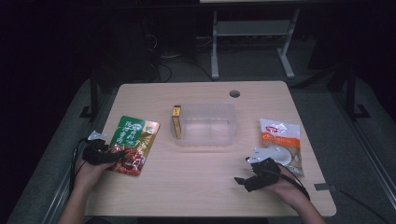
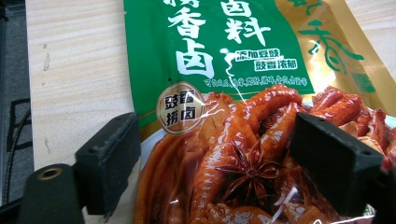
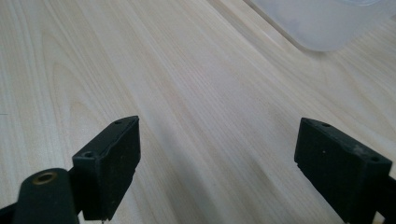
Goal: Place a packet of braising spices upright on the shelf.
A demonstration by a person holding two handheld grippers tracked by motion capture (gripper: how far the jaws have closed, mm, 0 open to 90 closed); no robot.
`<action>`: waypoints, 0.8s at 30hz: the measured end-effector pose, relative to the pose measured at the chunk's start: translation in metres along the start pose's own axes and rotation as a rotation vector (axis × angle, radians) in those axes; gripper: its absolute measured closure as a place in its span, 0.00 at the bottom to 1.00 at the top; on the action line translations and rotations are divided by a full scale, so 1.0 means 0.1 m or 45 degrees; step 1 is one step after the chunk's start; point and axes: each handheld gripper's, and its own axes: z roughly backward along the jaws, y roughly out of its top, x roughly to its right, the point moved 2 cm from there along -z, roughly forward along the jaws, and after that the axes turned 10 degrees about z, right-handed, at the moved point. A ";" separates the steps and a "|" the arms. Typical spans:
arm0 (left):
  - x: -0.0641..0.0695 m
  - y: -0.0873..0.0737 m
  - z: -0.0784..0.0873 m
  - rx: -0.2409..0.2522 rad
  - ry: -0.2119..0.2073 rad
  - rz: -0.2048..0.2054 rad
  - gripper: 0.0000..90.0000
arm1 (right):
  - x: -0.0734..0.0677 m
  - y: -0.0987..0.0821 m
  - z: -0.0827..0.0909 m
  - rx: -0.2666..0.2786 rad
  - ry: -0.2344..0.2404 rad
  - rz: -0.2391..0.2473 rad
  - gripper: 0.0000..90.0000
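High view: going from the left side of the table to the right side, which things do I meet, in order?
Left claw → green and red flat food pouch → small yellow upright box → clear plastic rectangular tub → right claw → white and orange plastic snack bag.

A clear plastic tub (image 1: 205, 125) sits near the middle of the desk (image 1: 196, 182), a little toward the far edge. A small yellow box (image 1: 176, 121) stands on its narrow side just beside the tub's left wall. Near the right edge lies a white and orange packet (image 1: 281, 140). A round hole (image 1: 235, 93) is cut close to the far edge.
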 end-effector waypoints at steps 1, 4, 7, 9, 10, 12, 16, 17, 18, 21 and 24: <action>0.00 0.00 0.00 0.004 0.003 0.001 0.22 | 0.00 0.00 0.00 -0.002 0.000 0.001 0.16; 0.00 0.01 0.02 0.002 0.016 0.007 0.32 | 0.00 0.00 0.00 -0.009 0.001 0.006 0.16; 0.02 0.02 0.03 -0.009 0.028 0.008 0.44 | 0.00 0.00 0.00 -0.010 0.005 0.004 0.16; 0.04 0.03 0.03 -0.008 0.028 -0.002 0.53 | 0.00 0.00 0.00 -0.010 0.005 0.006 0.16; 0.05 0.03 0.03 -0.009 0.032 -0.005 0.58 | 0.00 -0.01 0.00 -0.010 0.003 0.008 0.16; 0.05 0.04 0.03 -0.012 0.033 0.004 0.65 | 0.00 -0.01 0.00 -0.011 0.001 0.009 0.16; 0.06 0.05 0.03 -0.022 0.024 0.007 0.81 | 0.00 -0.01 0.00 -0.010 -0.002 0.012 0.16; 0.06 0.05 0.02 -0.021 0.021 0.015 0.84 | 0.00 0.00 0.00 -0.011 -0.001 0.012 0.16; 0.07 0.06 0.03 -0.031 0.024 0.006 0.87 | 0.00 0.00 0.00 -0.011 0.000 0.011 0.16; 0.09 0.07 0.03 -0.042 0.038 -0.015 0.93 | 0.00 0.00 0.00 -0.012 0.002 0.005 0.16; 0.09 0.08 0.04 -0.045 0.034 -0.027 0.96 | 0.01 0.00 0.01 -0.013 0.002 0.001 0.16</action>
